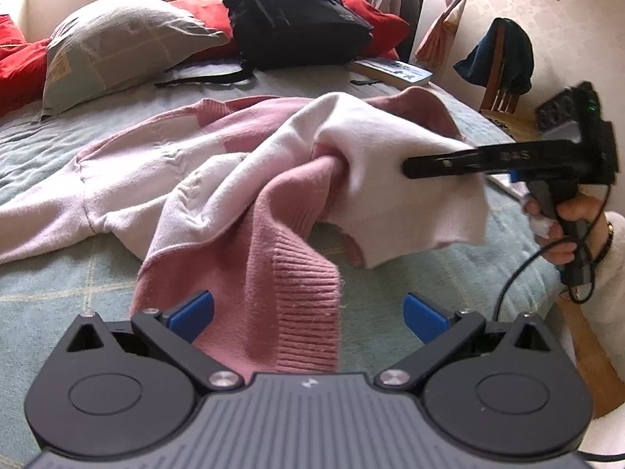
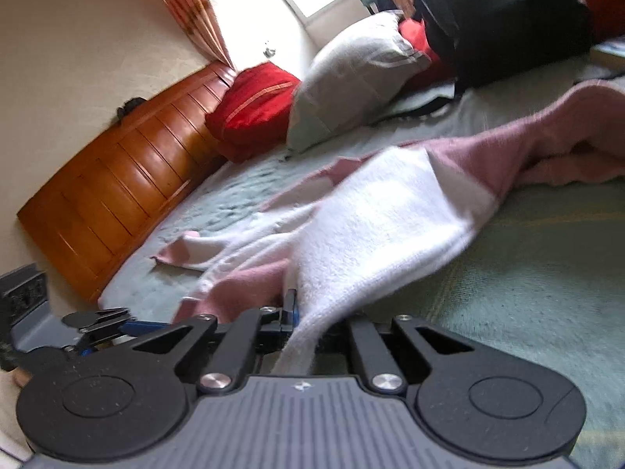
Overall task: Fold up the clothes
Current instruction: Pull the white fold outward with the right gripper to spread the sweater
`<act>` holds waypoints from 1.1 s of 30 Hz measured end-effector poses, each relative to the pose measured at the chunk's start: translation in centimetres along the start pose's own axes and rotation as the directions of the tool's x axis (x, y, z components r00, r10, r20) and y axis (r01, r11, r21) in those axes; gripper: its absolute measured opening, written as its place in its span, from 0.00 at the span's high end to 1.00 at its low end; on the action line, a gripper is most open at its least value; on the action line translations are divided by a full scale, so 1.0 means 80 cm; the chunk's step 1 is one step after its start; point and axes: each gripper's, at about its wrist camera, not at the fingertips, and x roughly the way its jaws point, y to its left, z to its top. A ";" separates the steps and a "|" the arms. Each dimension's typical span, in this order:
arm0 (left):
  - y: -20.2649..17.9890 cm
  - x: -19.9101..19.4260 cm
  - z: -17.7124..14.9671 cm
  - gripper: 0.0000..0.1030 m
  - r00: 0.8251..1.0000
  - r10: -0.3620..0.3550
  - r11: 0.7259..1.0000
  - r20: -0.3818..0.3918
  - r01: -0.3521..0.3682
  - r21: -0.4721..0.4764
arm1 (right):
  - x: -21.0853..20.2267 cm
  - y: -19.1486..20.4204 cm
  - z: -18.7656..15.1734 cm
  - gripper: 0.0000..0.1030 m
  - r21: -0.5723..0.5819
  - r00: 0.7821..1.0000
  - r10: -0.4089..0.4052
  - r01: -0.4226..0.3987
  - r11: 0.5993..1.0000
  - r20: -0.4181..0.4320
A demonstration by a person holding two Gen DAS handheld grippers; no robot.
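Pink-and-white knitted sweater sprawls across the green checked bedspread; right gripper is clenched on its white fold, left gripper spread wide over the ribbed hem

Left gripper open, right gripper clamped

The left gripper sits at the bottom of its own view, blue pads spread wide with nothing pinched. At the right edge of that view a hand grips the handle of the right gripper, jaws closed on a sweater.
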 end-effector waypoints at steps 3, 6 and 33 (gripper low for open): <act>-0.006 -0.004 0.000 0.01 1.000 0.003 1.000 0.004 -0.003 0.007 | -0.031 0.014 -0.006 0.92 -0.005 1.000 0.015 -0.015 1.000 0.024; -0.013 -0.011 -0.002 0.01 1.000 -0.002 1.000 0.012 0.002 0.014 | -0.062 0.030 -0.017 0.92 -0.031 0.999 0.006 -0.005 1.000 0.037; -0.014 -0.039 -0.020 0.01 0.998 0.067 0.998 -0.013 -0.067 0.003 | -0.155 0.016 -0.097 0.45 0.045 0.883 -0.469 0.469 0.882 -0.010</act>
